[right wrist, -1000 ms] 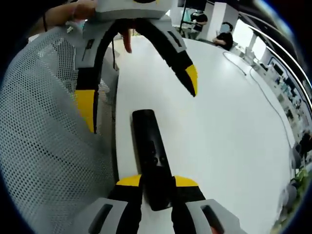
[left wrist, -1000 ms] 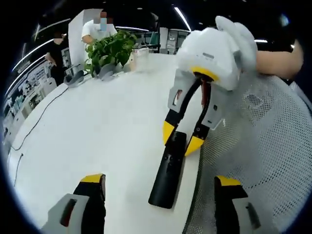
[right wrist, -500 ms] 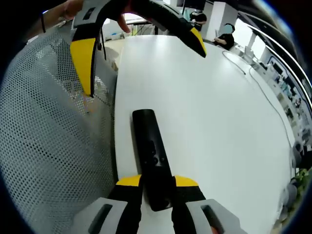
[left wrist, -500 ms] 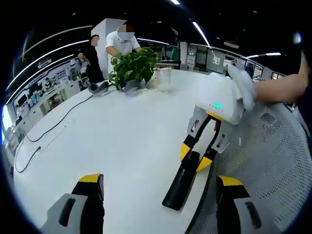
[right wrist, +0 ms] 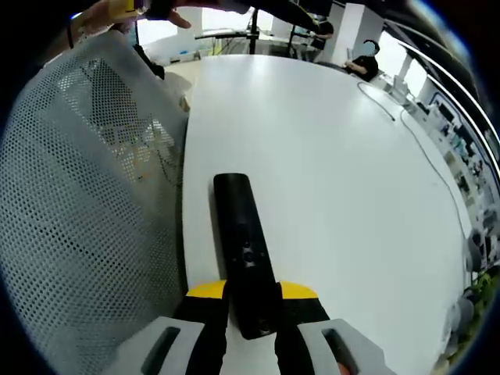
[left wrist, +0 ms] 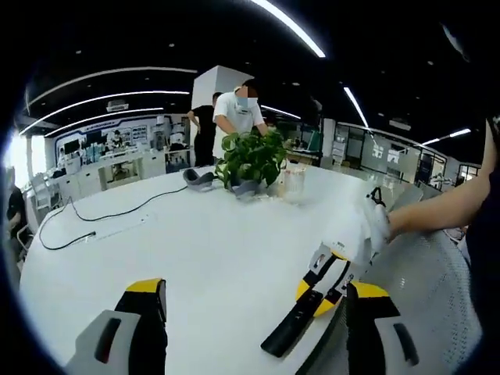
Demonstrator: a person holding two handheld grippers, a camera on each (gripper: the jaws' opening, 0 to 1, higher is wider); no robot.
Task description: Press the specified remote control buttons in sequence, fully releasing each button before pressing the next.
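Slim black bar-shaped remote control (right wrist: 244, 254) lies flat on the broad white counter (right wrist: 336, 156), right at the counter's edge, beside the white perforated mesh chair back (right wrist: 86, 219). Small round buttons show near the remote's middle in the right gripper view.

Right gripper (right wrist: 251, 301): yellow-tipped black jaws closed against both long sides of the remote's near end, gripping it. The remote's far end points away across the counter.

Left gripper (left wrist: 254, 301): jaws spread wide, nothing between them, held above the counter at some remove from the remote. In the left gripper view the remote (left wrist: 291, 332) lies ahead, with the right gripper (left wrist: 320, 291) clamped on its far end and a white-gloved hand (left wrist: 373, 223) behind it (forearm runs off to the right).

Beyond the remote, across the counter: a leafy green potted plant (left wrist: 251, 160), a clear glass jar (left wrist: 292, 184) just beside it, a grey curved object (left wrist: 199, 180) on the plant's other side, and a thin black cable (left wrist: 109, 219) trailing over the counter. A person in a white shirt (left wrist: 237, 113) stands behind the plant.
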